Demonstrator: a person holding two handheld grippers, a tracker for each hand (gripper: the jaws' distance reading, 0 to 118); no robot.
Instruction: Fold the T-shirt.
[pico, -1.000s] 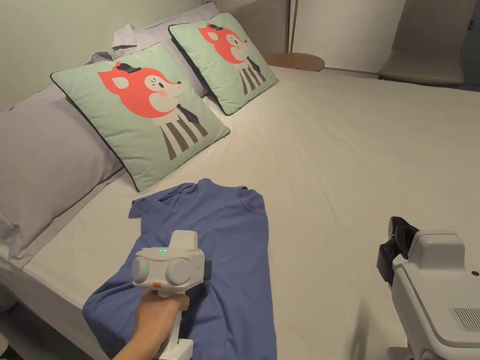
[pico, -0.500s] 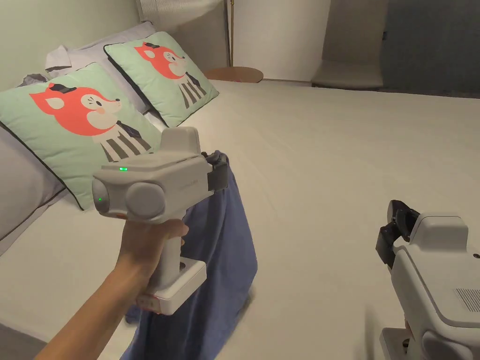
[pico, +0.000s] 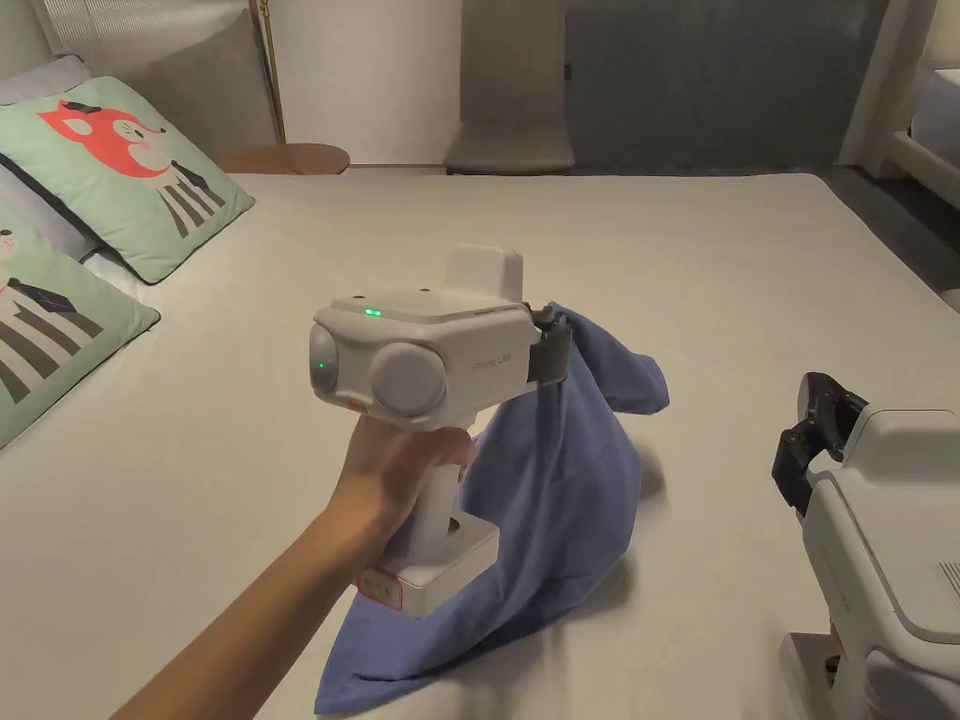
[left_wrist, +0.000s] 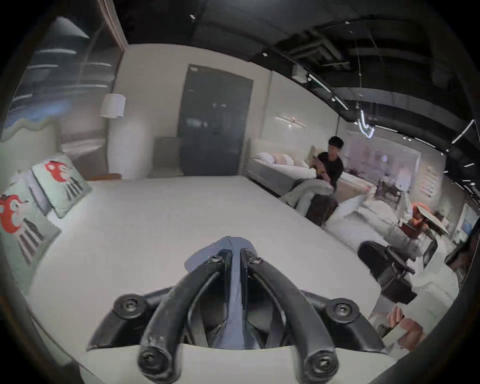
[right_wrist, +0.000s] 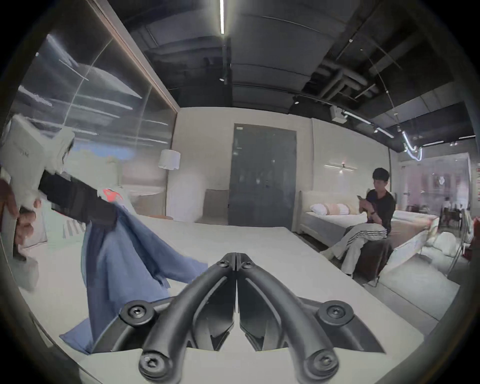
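Since a second ago we lift the shirt (pico: 562, 469) off the bed (pico: 703, 262) in the left claw (left_wrist: 235, 256), clamped; hem trails down. Right claw (right_wrist: 235, 262) closed, empty, right of it.

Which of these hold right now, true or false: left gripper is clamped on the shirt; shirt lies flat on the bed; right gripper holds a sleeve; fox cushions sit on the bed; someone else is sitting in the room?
1. The left gripper is clamped on the blue T-shirt. True.
2. The T-shirt lies flat on the bed. False: it hangs from the left gripper, its lower end trailing on the sheet.
3. The right gripper holds a sleeve. False: its jaws are shut on nothing.
4. Fox cushions sit on the bed. True.
5. Another person sits on a farther bed. True.
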